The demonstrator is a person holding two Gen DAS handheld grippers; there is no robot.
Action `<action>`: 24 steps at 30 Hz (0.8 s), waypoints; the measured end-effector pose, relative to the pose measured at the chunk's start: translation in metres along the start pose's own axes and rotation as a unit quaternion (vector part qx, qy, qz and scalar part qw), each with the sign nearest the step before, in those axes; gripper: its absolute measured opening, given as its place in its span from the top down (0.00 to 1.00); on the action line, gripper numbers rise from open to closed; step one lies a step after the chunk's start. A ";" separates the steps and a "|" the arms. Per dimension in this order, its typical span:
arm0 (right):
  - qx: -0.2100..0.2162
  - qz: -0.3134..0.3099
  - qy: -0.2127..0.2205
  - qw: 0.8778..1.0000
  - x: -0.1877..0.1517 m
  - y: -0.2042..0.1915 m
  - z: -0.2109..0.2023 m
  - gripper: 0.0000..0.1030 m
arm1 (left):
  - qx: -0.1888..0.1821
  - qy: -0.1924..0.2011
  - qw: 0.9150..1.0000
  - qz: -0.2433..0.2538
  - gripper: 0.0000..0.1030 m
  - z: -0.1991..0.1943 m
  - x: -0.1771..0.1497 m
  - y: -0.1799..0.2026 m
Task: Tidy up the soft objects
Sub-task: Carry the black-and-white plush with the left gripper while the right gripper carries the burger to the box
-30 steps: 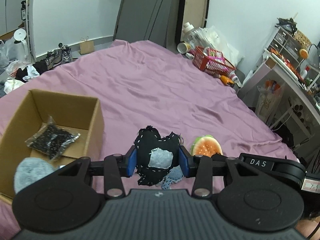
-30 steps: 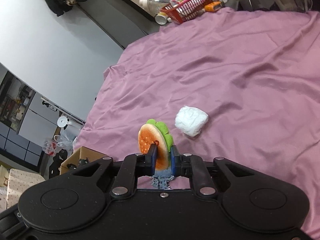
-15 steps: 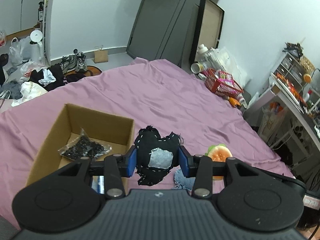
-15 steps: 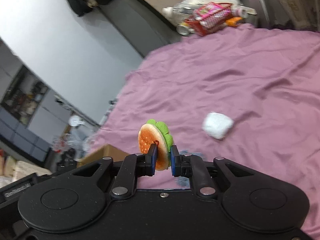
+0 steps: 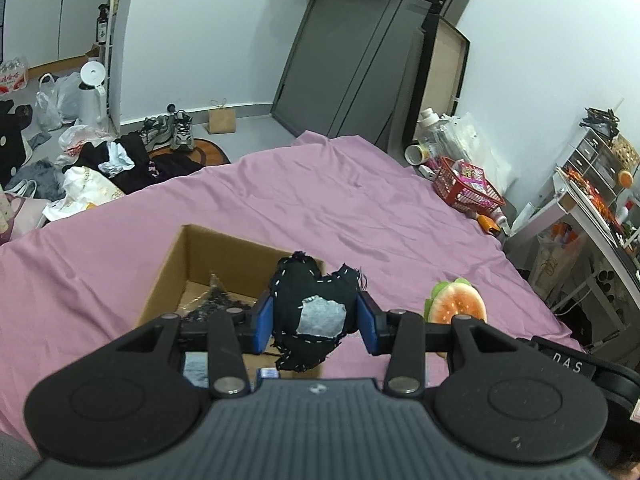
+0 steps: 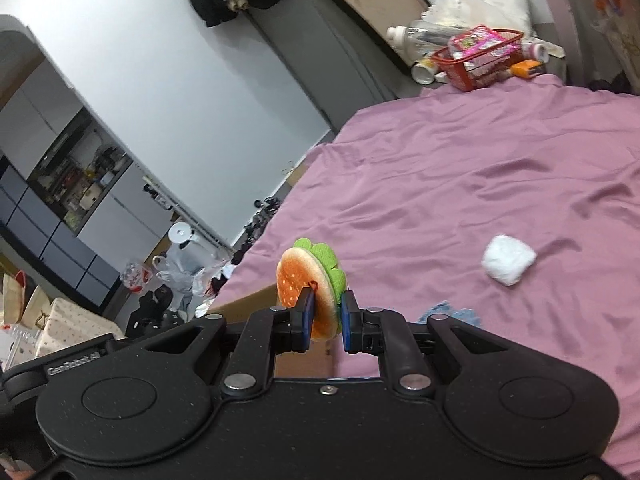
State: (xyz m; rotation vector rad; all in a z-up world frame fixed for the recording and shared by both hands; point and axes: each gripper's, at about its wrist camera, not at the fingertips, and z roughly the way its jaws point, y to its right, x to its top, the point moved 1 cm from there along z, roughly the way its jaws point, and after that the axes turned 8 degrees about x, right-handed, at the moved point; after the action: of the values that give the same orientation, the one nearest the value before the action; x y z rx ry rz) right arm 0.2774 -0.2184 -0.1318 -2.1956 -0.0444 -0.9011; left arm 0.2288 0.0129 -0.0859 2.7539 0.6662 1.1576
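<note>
Left gripper (image 5: 316, 322) clenching black stitched plush (image 5: 310, 310), grey patch facing camera; right gripper (image 6: 323, 322) pinching burger plush (image 6: 306, 286), lettuce at 1 o'clock.

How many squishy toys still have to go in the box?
Done: the brown cardboard box holds a clear packet of black bits. In hand: left gripper grips a black stitched fabric heart; right gripper grips a plush hamburger. Left: white fluffy ball and blue knitted piece on the purple sheet.
</note>
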 end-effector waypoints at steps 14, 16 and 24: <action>0.022 -0.034 -0.011 0.999 -0.014 -0.048 0.030 0.86 | 0.001 -0.014 0.999 -0.028 0.58 0.018 0.008 -0.048; 0.023 -0.037 -0.014 0.999 -0.016 -0.053 0.036 0.86 | 0.003 -0.017 0.999 -0.031 0.58 0.022 0.009 -0.053; 0.026 -0.053 -0.033 0.998 -0.026 -0.066 0.056 0.86 | 0.011 -0.037 0.998 -0.045 0.58 0.042 0.008 -0.073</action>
State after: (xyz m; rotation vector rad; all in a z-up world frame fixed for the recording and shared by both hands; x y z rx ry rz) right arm 0.2718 -0.1278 -0.1327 -2.1897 -0.2156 -0.8756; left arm 0.2364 0.0861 -0.1279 2.7386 0.7899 1.0300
